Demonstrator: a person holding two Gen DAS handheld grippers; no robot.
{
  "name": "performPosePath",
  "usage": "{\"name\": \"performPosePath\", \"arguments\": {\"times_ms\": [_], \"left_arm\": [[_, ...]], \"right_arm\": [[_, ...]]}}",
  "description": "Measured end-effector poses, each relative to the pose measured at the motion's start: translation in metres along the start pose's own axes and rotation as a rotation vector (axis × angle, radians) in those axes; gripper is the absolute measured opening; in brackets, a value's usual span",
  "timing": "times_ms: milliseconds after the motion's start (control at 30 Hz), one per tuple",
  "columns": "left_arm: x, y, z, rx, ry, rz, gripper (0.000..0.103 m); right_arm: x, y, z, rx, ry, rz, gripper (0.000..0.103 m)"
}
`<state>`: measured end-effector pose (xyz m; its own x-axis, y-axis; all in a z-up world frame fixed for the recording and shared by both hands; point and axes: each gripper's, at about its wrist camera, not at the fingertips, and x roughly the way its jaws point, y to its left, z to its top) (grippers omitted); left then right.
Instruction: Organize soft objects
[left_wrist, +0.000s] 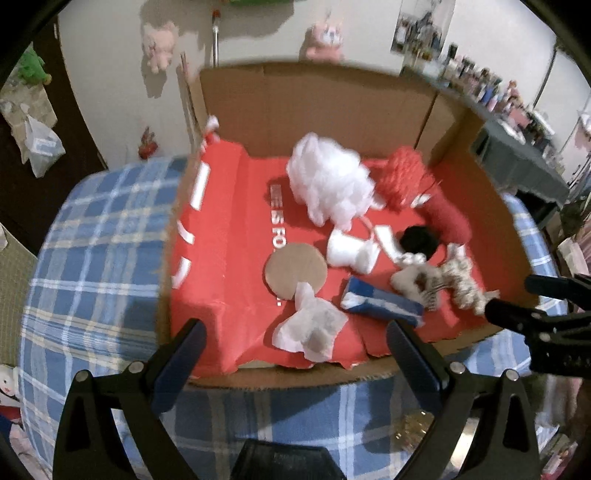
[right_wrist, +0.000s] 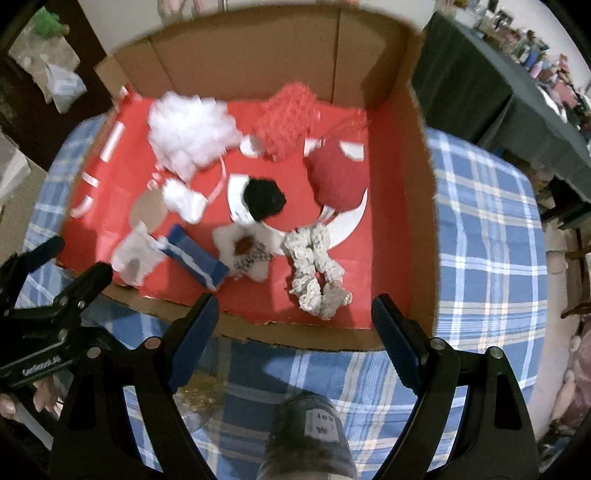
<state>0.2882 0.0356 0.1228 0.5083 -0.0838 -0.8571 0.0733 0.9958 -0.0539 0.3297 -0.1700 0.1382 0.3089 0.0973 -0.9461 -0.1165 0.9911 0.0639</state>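
An open cardboard box (left_wrist: 317, 88) (right_wrist: 417, 221) with a red lining lies on a blue plaid cloth. Inside it are white stuffing (left_wrist: 328, 181) (right_wrist: 188, 129), red yarn (left_wrist: 406, 173) (right_wrist: 288, 118), a red ball (right_wrist: 338, 177), a black pom (left_wrist: 419, 240) (right_wrist: 264, 199), a blue pack (left_wrist: 380, 302) (right_wrist: 195, 258), a crumpled tissue (left_wrist: 310, 328) (right_wrist: 136, 254) and a patterned scrunchie (left_wrist: 461, 284) (right_wrist: 314, 266). My left gripper (left_wrist: 295, 354) hovers open over the box's near edge, close to the tissue. My right gripper (right_wrist: 295, 332) hangs open near the scrunchie. Neither holds anything.
A fluffy white star with a checked bow (right_wrist: 240, 251), a white cotton wad (right_wrist: 184, 199) and a cardboard disc (left_wrist: 295, 273) also lie in the box. A grey labelled object (right_wrist: 306, 432) stands on the plaid cloth (right_wrist: 480, 221) in front. Cluttered shelves (left_wrist: 517, 110) stand at the right.
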Motion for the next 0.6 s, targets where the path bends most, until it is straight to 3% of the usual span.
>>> {"name": "performPosePath", "arguments": {"times_ms": [167, 300, 367, 500, 600], "left_arm": [[-0.060, -0.002, -0.026, 0.014, -0.159, -0.039, 0.101], [-0.102, 0.000, -0.067, -0.014, -0.277, -0.067, 0.103], [-0.113, -0.001, -0.088, -0.015, -0.310, -0.072, 0.103], [-0.119, -0.008, -0.136, -0.002, -0.361, -0.048, 0.103], [-0.107, -0.016, -0.170, 0.015, -0.358, -0.017, 0.103]], "right_arm": [[-0.063, 0.014, -0.030, -0.014, -0.213, 0.022, 0.085], [-0.110, 0.020, -0.087, -0.033, -0.382, 0.049, 0.098], [-0.121, 0.021, -0.117, -0.035, -0.452, 0.048, 0.099], [-0.122, 0.025, -0.171, -0.038, -0.527, 0.033, 0.100], [-0.099, 0.022, -0.204, -0.006, -0.543, 0.022, 0.100]]}}
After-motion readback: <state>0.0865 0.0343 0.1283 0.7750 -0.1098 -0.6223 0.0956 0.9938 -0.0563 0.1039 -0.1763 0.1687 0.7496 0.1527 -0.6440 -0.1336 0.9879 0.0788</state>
